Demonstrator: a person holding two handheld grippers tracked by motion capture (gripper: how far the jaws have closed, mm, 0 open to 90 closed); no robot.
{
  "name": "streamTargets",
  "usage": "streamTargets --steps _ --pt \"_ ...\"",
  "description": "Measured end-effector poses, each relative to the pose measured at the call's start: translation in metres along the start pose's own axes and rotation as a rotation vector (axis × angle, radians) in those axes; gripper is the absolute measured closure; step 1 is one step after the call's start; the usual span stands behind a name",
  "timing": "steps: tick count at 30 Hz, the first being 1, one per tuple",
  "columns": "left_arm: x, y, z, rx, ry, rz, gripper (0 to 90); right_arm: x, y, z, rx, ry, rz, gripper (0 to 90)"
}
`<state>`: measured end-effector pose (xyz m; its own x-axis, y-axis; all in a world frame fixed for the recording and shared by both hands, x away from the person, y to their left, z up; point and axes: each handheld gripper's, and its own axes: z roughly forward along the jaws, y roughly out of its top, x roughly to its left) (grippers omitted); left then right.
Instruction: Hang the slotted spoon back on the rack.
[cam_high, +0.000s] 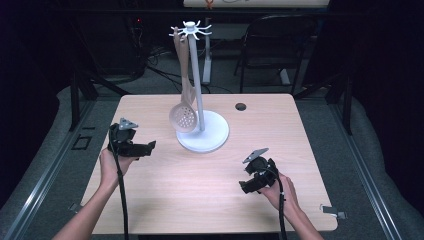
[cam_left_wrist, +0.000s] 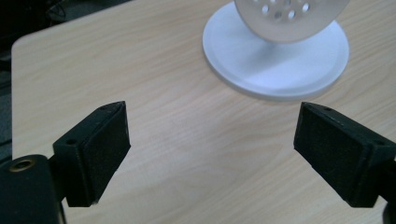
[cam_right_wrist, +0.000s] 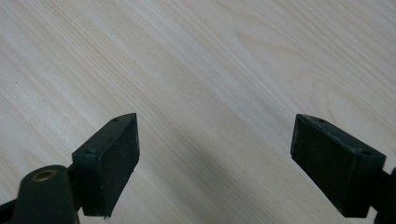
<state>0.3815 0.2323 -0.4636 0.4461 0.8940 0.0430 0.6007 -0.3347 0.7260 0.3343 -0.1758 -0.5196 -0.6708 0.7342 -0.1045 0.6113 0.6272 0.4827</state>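
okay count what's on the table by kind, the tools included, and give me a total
Tools: 2, left and right, both open
Stand: 1
Slotted spoon, hanging on the stand: 1
Total: 4

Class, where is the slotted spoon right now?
In the high view, the slotted spoon hangs from the white stand at the table's far middle, ahead of the left tool.

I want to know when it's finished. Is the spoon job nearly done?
Maybe. The slotted spoon already hangs from a hook of the white utensil stand. Nothing is in hand: the left gripper and right gripper are both open, holding nothing, above the table. No other utensil lies there, so little seems left.
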Motion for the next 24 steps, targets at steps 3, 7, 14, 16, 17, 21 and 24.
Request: streamTargets --steps 3,7,14,16,17,21,24 --pt "-0.001 -0.013 0.003 0.027 -0.008 -0.007 9.4 0.000 0.000 0.001 0.004 -0.001 -0.001 15.1" --pt "0.000 -0.030 0.005 0.058 -0.008 -0.012 9.1 0.001 0.000 0.001 0.003 -0.003 -0.004 15.1" --pt "0.002 -0.056 0.012 0.091 -0.025 -0.062 7.9 0.000 -0.001 0.002 -0.002 0.003 0.003 15.1" --pt "0.002 -0.059 0.012 0.091 -0.030 -0.062 7.3 -0.001 -0.001 0.002 0.001 -0.004 0.000 15.1" --pt "0.002 -0.061 0.012 0.090 -0.029 -0.064 7.2 -0.002 -0.001 0.002 0.003 -0.004 -0.001 15.1" --pt "0.001 -0.065 0.017 0.110 -0.046 -0.069 4.7 -0.002 -0.002 0.004 0.010 -0.004 0.004 15.0" --pt "-0.001 -0.071 0.026 0.129 -0.051 -0.064 1.8 -0.002 -0.002 0.005 0.016 -0.001 -0.001 14.7"
